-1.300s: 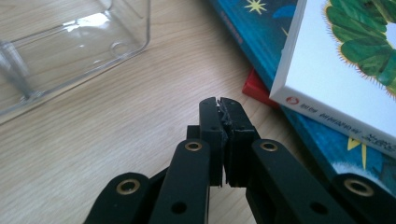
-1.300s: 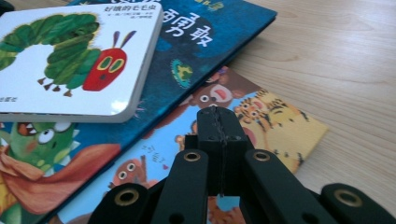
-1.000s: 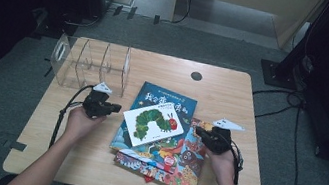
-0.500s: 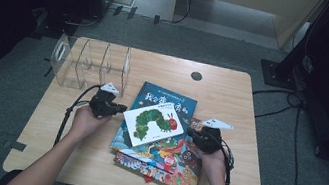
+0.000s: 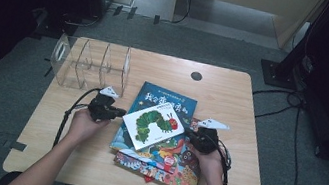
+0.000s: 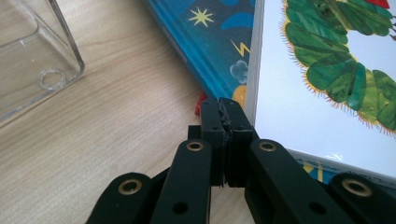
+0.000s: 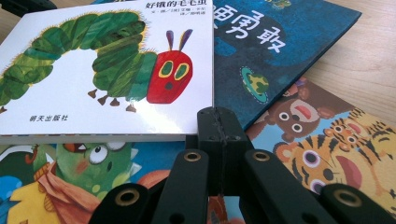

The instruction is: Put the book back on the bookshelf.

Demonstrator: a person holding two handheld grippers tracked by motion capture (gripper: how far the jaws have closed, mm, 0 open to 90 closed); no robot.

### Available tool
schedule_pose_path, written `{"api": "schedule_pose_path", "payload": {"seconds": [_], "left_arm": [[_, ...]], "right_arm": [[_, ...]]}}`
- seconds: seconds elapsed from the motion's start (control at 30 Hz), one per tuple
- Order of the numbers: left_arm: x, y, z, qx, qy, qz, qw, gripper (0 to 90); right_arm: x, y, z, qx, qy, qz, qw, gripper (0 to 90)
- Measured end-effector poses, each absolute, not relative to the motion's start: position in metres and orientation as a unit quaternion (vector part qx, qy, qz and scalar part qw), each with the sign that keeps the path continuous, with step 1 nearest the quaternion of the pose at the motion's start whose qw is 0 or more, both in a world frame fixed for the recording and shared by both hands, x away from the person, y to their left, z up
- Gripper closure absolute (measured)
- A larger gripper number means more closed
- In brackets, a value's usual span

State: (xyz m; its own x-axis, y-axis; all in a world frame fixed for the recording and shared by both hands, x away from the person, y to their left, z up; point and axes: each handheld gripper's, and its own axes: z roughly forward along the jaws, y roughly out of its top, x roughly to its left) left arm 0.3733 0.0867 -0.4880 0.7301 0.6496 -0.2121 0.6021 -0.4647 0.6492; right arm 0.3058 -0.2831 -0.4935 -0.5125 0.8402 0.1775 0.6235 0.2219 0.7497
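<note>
A white caterpillar book [image 5: 153, 123] lies on top of a pile of picture books in the middle of the wooden table [image 5: 233, 94]. Under it are a dark blue book [image 5: 166, 102] and a colourful animal book [image 5: 166, 161]. My left gripper [image 5: 121, 113] is shut, its tips against the white book's [image 6: 317, 84] left edge, nothing between the jaws [image 6: 223, 109]. My right gripper [image 5: 189, 133] is shut too, tips [image 7: 218, 116] at the white book's [image 7: 107, 70] right corner, above the animal book [image 7: 317, 144].
A clear plastic divider rack [image 5: 90, 62] stands at the table's back left; its corner [image 6: 32, 60] is near my left gripper. A round cable hole [image 5: 196, 76] is at the back. Black cables [image 5: 68, 112] trail from both grippers.
My right gripper has slid left toward the white book's right corner. The left gripper has stayed in place at the book's left edge.
</note>
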Motion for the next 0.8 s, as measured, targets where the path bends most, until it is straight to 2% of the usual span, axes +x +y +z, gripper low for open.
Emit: {"api": "schedule_pose_path", "payload": {"seconds": [0.67, 0.8], "left_arm": [[0.351, 0.101, -0.485, 0.854, 0.392, 0.013, 0.343, 85.2], [0.345, 0.101, -0.484, 0.856, 0.392, 0.018, 0.337, 87.6]], "right_arm": [[0.318, -0.270, -0.495, 0.465, 0.774, 0.412, 0.123, 90.0], [0.322, -0.265, -0.495, 0.459, 0.777, 0.413, 0.119, 90.0]]}}
